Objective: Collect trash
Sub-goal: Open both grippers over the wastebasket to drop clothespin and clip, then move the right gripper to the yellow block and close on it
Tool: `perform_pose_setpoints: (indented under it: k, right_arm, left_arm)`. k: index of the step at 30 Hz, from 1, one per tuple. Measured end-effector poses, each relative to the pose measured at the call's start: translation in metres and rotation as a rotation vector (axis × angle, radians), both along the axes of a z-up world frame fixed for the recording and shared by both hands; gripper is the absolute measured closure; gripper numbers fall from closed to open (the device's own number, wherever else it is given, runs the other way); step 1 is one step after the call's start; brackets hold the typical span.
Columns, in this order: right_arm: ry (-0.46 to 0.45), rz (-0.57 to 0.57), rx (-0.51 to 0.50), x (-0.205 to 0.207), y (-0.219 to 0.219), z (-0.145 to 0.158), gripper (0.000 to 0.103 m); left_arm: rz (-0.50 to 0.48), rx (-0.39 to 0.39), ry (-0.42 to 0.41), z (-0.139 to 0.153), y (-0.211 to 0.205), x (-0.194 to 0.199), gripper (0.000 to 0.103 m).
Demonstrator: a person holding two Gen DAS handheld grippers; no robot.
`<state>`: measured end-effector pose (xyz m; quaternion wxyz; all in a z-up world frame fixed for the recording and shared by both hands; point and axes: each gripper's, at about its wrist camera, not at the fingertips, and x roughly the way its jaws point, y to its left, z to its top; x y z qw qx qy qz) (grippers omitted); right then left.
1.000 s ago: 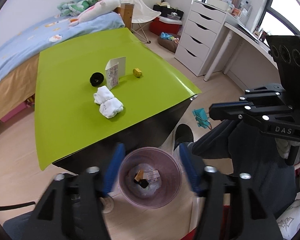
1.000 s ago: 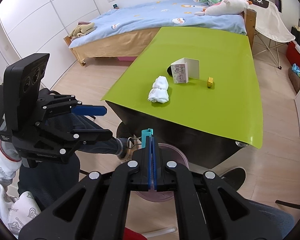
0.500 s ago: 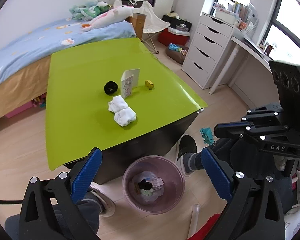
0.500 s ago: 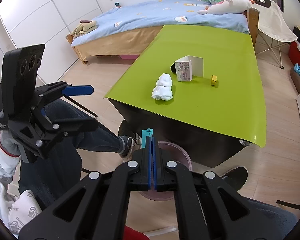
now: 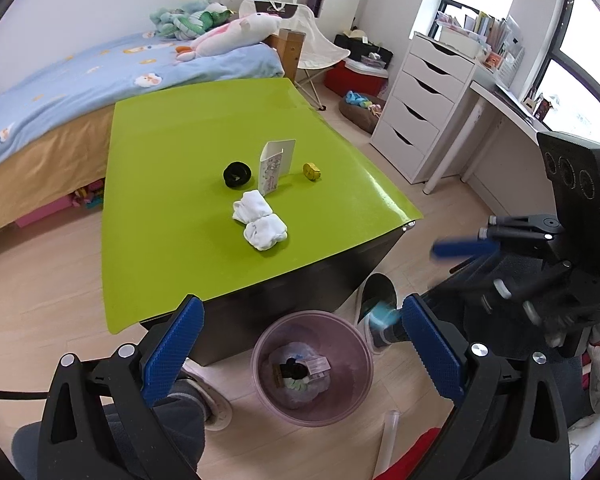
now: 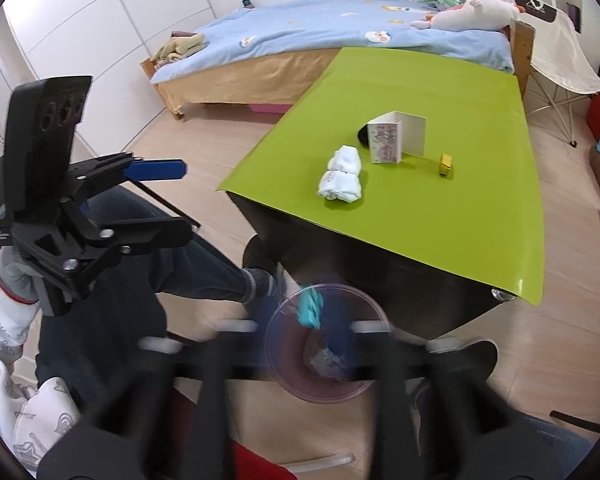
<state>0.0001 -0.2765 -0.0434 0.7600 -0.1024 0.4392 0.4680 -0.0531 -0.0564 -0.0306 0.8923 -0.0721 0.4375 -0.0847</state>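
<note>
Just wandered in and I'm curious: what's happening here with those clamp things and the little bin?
A seated person holds a two-finger gripper in each hand above a pink bin on the floor beside a green table. The right gripper is opening its jaws, and a small teal scrap is dropping free toward the bin. The left gripper hangs open and empty. White socks, a card and small items remain on the table.

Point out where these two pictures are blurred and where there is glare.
Right wrist view: the right tool is smeared by motion as it opens, and the teal scrap over the bin is blurred too. Left wrist view: mostly sharp, with glare on the green table and a washed-out window.
</note>
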Motion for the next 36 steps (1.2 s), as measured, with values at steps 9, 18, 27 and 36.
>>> perform_pose_setpoints:
  k: [9,18,27,36]
  right_arm:
    - [0.024,-0.066,0.017,0.008,-0.007,0.001,0.004]
    - [0.036,-0.087,0.026,0.011,-0.012,0.002,0.004]
    - [0.069,-0.123,0.022,0.03,-0.01,0.002,0.003]
    - [0.031,-0.142,-0.031,0.077,0.011,0.007,0.003]
  left_arm:
    - [0.003,-0.009,0.015,-0.004,0.002,0.003,0.008]
    - [0.001,-0.016,0.027,-0.007,0.002,0.007,0.008]
    - [0.015,-0.021,0.033,-0.011,0.006,0.018,0.008]
    - [0.033,-0.013,0.038,-0.015,0.012,0.037,0.008]
